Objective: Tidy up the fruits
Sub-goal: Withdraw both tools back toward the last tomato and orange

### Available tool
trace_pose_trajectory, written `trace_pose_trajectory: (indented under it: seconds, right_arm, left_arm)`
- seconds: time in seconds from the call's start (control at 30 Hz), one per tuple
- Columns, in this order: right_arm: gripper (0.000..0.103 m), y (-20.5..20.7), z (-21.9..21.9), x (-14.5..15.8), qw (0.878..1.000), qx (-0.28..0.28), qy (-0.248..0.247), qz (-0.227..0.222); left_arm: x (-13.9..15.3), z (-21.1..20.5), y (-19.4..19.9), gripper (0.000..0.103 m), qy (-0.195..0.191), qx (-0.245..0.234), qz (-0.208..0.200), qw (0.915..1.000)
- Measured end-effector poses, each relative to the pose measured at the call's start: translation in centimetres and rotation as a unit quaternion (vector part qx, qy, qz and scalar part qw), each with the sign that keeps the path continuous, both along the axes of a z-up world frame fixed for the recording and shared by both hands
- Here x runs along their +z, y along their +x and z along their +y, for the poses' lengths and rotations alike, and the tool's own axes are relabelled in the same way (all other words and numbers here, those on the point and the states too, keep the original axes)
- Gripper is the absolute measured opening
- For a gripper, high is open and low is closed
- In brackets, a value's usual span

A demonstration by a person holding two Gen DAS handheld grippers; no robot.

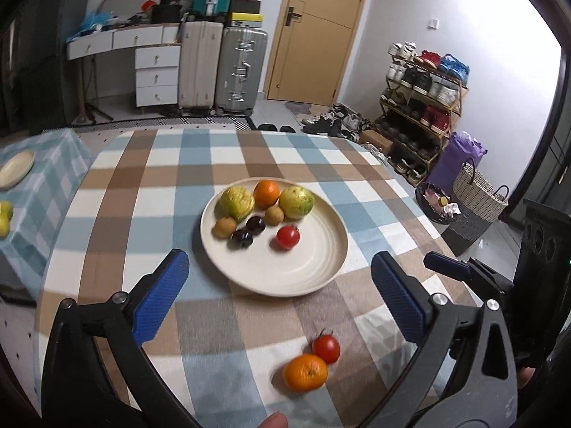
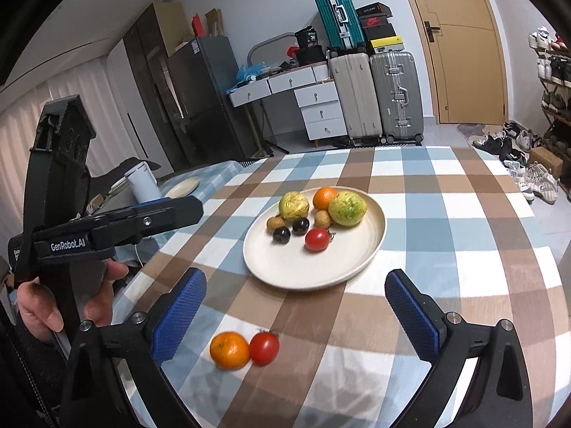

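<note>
A cream plate on the checked tablecloth holds two green guavas, an orange, two brown longans, two dark plums and a red tomato. A loose orange and a loose tomato lie touching on the cloth in front of the plate. My left gripper is open and empty above the cloth, near the plate. My right gripper is open and empty, with the loose fruits below and between its fingers.
A second small table to the left carries a cream dish and yellow fruits. Suitcases, a drawer desk, a door and a shoe rack stand behind. The table's right edge drops to baskets.
</note>
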State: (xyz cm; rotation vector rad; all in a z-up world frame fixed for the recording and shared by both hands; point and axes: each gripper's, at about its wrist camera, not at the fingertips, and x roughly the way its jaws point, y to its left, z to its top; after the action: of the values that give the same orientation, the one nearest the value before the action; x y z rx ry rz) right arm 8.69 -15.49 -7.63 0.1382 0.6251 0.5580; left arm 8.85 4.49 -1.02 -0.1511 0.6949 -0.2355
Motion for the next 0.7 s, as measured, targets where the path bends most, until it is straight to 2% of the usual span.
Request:
trace_pose_trajectory:
  seconds: [0.13,0.43,0.5,0.63,0.7]
  right_arm:
    - [0.102,-0.7,0.3,-1.0,1.000,-0.004,-0.009,0.011]
    - [0.102,-1.1,1.8,-4.1,0.998,0.010,-0.024,0.058]
    - [0.100,-0.8,1.9,-4.8,0.997,0.010,-0.016,0.075]
    - [0.083,0.0,2.4,-6.2,0.994,0.007,-0.007,0.113]
    - [0.082,0.3,2.5,-6.6,0.992,0.008,0.000,0.125]
  left_arm:
    - [-1.7,0.9,-2.0,0.102,-0.004,0.022,0.000,0.9997]
    - [-6.4,3.4,-4.0,0.102,-0.024,0.053,0.047,0.9972]
    - [-7.4,4.1,-4.4,0.102,-0.027,0.060,0.056,0.9963]
    - [-8.5,5.1,-4.6,0.102,-0.032,0.068,0.066,0.9950]
    - [-8.9,5.3,-4.5,0.102,-0.034,0.069,0.070,0.9946]
